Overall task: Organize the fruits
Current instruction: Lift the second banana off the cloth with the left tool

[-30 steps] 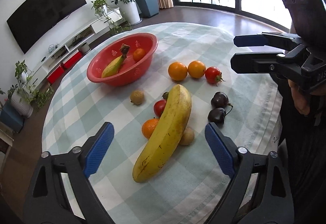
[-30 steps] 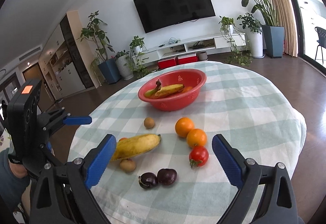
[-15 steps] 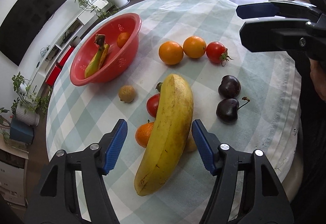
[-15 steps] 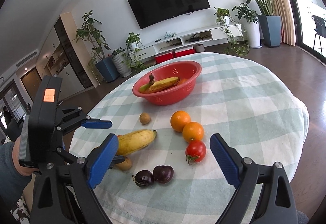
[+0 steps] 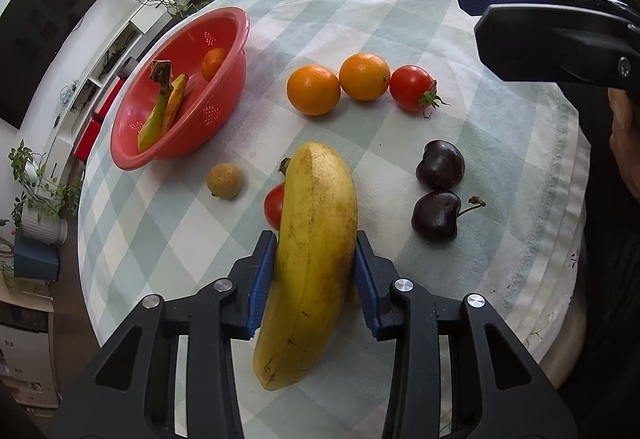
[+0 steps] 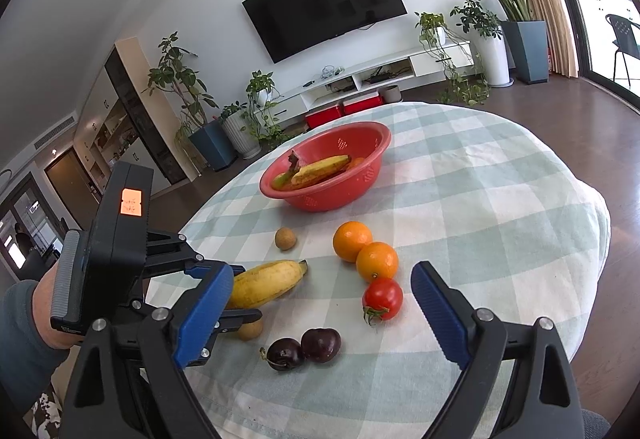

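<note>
banana (image 5: 316, 251): showing yellow with brown specks
bowl (image 5: 224, 39): showing red
oranges (image 5: 313, 90): glowing orange
tomato (image 5: 412, 87): showing red, green stalk
cherries (image 5: 440, 165): looking dark purple
cloth (image 6: 500, 207): showing pale green and white checks
tongs (image 5: 316, 275): showing black frames, blue pads

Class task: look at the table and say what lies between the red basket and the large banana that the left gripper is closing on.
One small brown round fruit lies between the red basket and the banana, on bare cloth, clearest in the left wrist view.
</note>
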